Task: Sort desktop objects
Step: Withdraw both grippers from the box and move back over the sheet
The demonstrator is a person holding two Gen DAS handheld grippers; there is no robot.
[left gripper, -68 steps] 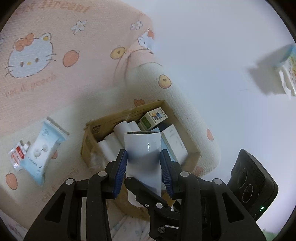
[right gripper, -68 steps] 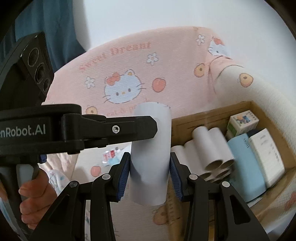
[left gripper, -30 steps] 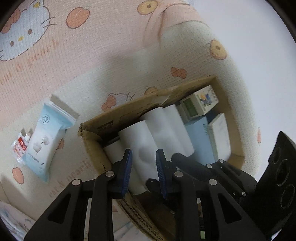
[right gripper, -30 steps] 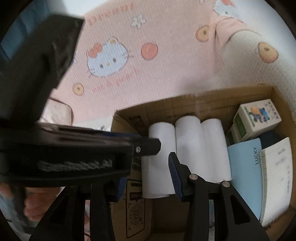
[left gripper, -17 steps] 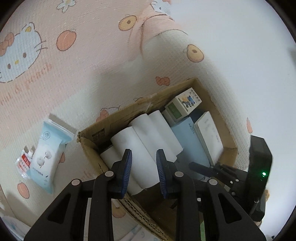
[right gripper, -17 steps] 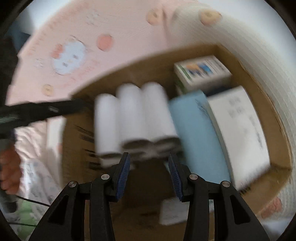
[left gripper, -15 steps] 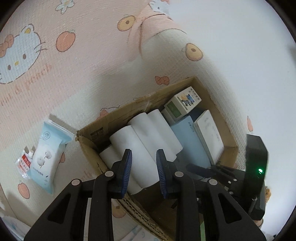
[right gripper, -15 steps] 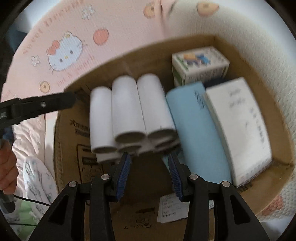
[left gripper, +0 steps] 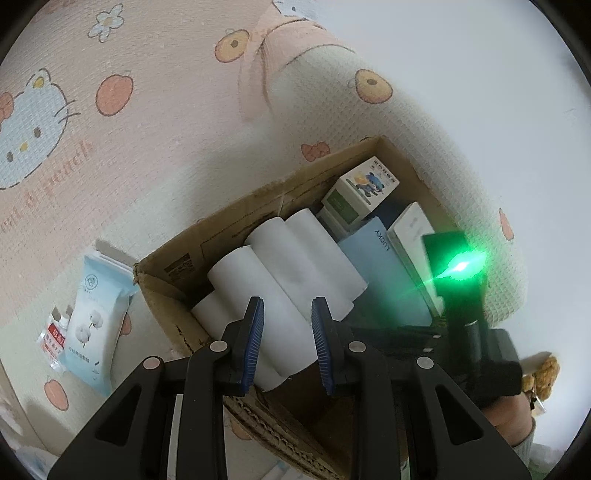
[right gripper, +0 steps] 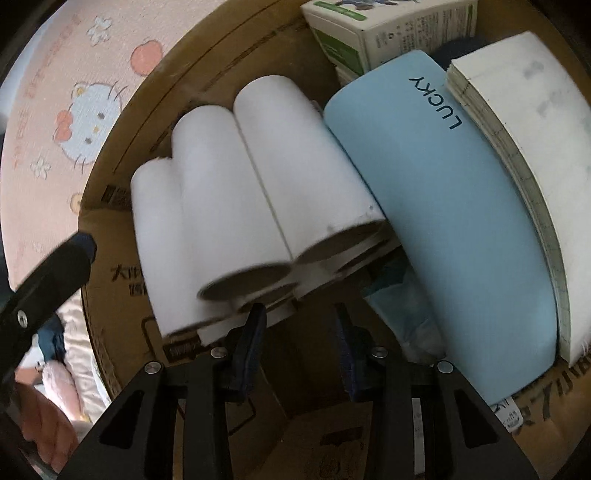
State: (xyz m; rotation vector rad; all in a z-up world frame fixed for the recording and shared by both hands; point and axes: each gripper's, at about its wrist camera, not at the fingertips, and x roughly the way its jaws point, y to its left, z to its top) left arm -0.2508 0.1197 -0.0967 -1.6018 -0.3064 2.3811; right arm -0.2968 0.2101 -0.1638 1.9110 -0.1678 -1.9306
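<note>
A cardboard box (left gripper: pixel 236 218) (right gripper: pixel 110 258) on the Hello Kitty blanket holds several white paper tubes (left gripper: pixel 295 266) (right gripper: pixel 229 177) stacked on their sides, a light blue "LUCKY" case (left gripper: pixel 380 258) (right gripper: pixel 454 192), a white notepad (left gripper: pixel 413 229) (right gripper: pixel 535 122) and a small green-and-white carton (left gripper: pixel 362 192) (right gripper: pixel 384 29). My left gripper (left gripper: pixel 286 339) is open and empty above the tubes. My right gripper (right gripper: pixel 299 339) is open and empty, low inside the box just in front of the tube ends.
A light blue wipes pack (left gripper: pixel 96 314) and a small red-and-white sachet (left gripper: pixel 53 343) lie on the blanket left of the box. The right gripper's body with a green light (left gripper: pixel 461 266) hangs over the box's right side. A rolled blanket edge (left gripper: pixel 388 103) lies behind the box.
The tube both grippers held now lies in the box with the others. Both grippers are empty. The right gripper has dropped closer into the box.
</note>
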